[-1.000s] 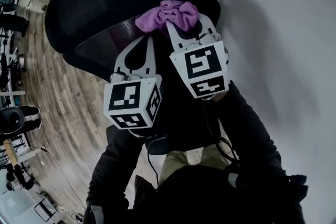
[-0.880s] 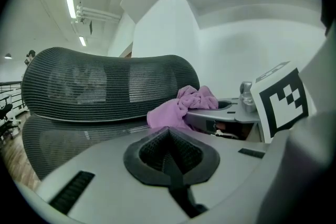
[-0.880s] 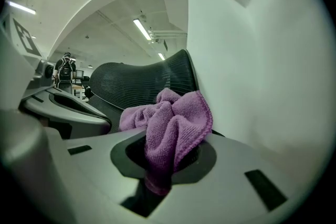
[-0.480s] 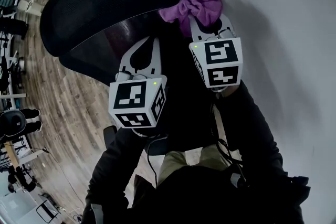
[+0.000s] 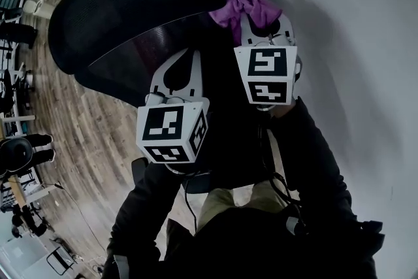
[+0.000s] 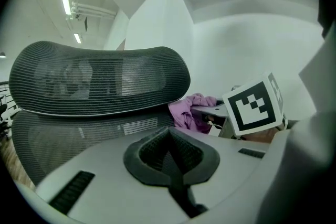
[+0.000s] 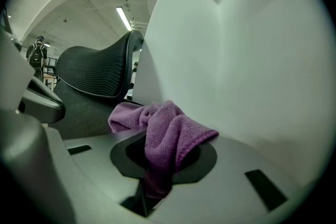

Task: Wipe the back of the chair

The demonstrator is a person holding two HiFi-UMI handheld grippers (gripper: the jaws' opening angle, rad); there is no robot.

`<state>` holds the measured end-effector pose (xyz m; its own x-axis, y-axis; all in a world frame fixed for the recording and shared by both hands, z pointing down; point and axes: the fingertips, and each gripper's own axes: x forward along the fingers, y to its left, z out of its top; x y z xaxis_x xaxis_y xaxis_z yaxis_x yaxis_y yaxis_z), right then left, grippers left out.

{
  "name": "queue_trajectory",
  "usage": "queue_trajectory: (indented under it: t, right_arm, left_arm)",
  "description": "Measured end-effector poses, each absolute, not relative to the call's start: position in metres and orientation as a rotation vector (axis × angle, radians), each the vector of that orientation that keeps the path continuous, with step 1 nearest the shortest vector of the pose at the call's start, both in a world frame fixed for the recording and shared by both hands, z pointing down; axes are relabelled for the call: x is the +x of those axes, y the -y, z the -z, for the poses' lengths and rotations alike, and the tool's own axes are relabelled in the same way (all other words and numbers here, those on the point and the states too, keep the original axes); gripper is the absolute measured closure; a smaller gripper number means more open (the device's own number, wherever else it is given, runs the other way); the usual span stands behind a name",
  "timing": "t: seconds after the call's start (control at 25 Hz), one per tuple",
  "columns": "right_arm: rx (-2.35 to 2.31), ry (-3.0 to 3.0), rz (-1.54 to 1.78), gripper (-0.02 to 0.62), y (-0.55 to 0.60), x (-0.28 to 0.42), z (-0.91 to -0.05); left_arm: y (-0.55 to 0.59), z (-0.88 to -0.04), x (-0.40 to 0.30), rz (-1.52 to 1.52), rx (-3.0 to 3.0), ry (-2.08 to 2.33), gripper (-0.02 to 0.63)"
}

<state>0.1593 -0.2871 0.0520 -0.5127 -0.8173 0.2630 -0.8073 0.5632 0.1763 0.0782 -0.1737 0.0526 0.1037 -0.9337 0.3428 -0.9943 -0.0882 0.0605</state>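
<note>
The black mesh office chair (image 5: 130,3) stands upright close to a white wall, its curved, ribbed headrest (image 6: 100,78) sitting above the wider mesh back (image 6: 58,139). The purple cloth (image 5: 245,4), a soft rag bunched into folds, is pinched between the jaws of the right gripper (image 5: 261,21). It sits by the headrest's wall-side end; whether it touches the mesh is unclear.

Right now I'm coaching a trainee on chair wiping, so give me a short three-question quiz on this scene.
1. What does the right hand-held gripper grip? A) sponge B) purple cloth C) nothing
2. True or false: the left hand-held gripper has its jaws wide apart.
3. Fill in: the cloth is by the end of the chair back nearest the white ___.
Key: 1 B; 2 false, shut; 3 wall.
</note>
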Motion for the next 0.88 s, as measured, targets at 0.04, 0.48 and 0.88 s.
queue_trajectory:
  t: [0.04,0.48,0.88]
  right_arm:
    - [1.340,2.481,0.053,0.528,0.289,0.160,-0.051]
    - [1.315,2.388,0.073,0.527,0.290,0.142,-0.047]
    - [1.366,2.332,0.123,0.526,0.283,0.134,-0.055]
  left_arm:
    - [0.174,-0.050,0.078,-0.302,2.108,1.912,0.606]
    - [0.140,-0.036,0.047,-0.220,2.156,1.885,0.606]
    - [0.108,-0.047,0.019,-0.143,2.217,1.805,0.606]
